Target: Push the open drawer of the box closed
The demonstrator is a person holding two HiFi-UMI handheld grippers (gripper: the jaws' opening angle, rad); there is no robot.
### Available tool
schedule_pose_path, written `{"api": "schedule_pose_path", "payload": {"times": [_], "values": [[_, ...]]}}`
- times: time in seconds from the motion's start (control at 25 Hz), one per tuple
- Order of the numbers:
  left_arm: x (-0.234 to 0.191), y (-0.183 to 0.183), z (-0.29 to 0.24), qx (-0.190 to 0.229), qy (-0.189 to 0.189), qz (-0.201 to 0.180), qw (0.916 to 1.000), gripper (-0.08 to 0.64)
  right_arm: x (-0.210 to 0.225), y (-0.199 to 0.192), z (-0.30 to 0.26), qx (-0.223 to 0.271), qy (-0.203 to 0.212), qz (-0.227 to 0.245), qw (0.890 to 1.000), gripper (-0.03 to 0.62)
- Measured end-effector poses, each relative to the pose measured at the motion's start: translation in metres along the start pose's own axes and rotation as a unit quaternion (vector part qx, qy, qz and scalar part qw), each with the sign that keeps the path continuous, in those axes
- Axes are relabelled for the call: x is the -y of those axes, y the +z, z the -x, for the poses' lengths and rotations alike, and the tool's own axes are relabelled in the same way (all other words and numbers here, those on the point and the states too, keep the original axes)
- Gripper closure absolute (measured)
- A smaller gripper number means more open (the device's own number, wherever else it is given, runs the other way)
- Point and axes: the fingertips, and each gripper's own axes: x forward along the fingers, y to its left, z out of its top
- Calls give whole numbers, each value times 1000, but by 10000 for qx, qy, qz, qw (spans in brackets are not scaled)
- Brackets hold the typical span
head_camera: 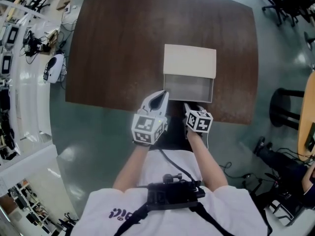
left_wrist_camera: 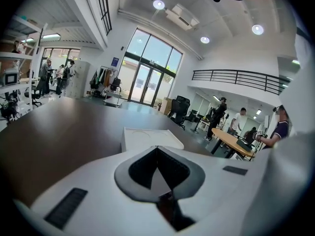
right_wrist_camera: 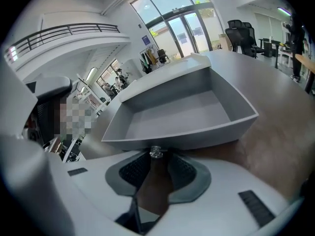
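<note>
A white box [head_camera: 189, 60] sits on the brown table [head_camera: 118, 48], its grey drawer [head_camera: 188, 88] pulled out toward me and empty. My right gripper [head_camera: 190, 107] is at the drawer's front. In the right gripper view the drawer [right_wrist_camera: 177, 117] fills the middle, and its small metal knob [right_wrist_camera: 156, 152] sits between the tips of the right gripper [right_wrist_camera: 157, 162], with a gap on each side and the pads not pressing it. My left gripper [head_camera: 161, 97] hovers beside the drawer's front left corner with nothing in it. In the left gripper view the left gripper [left_wrist_camera: 157, 149] is shut, and the box [left_wrist_camera: 147, 137] lies beyond its tips.
The table's near edge runs just under both grippers. A black stool [head_camera: 284, 107] and an office chair [head_camera: 285, 1] stand to the right. A white bench with equipment [head_camera: 24, 48] runs along the left. People [left_wrist_camera: 241, 119] stand far off near another table.
</note>
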Motion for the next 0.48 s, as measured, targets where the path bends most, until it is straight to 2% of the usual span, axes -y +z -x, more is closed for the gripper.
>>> {"api": "schedule_pose_path", "payload": {"times": [0.16, 0.48], "values": [[-9, 4, -1, 25, 94, 33, 9999, 548, -6, 0, -3, -49, -23, 12, 10000, 517], [-22, 9, -10, 24, 257, 137, 9996, 548, -9, 3, -4, -230, -34, 118, 9997, 518]]}}
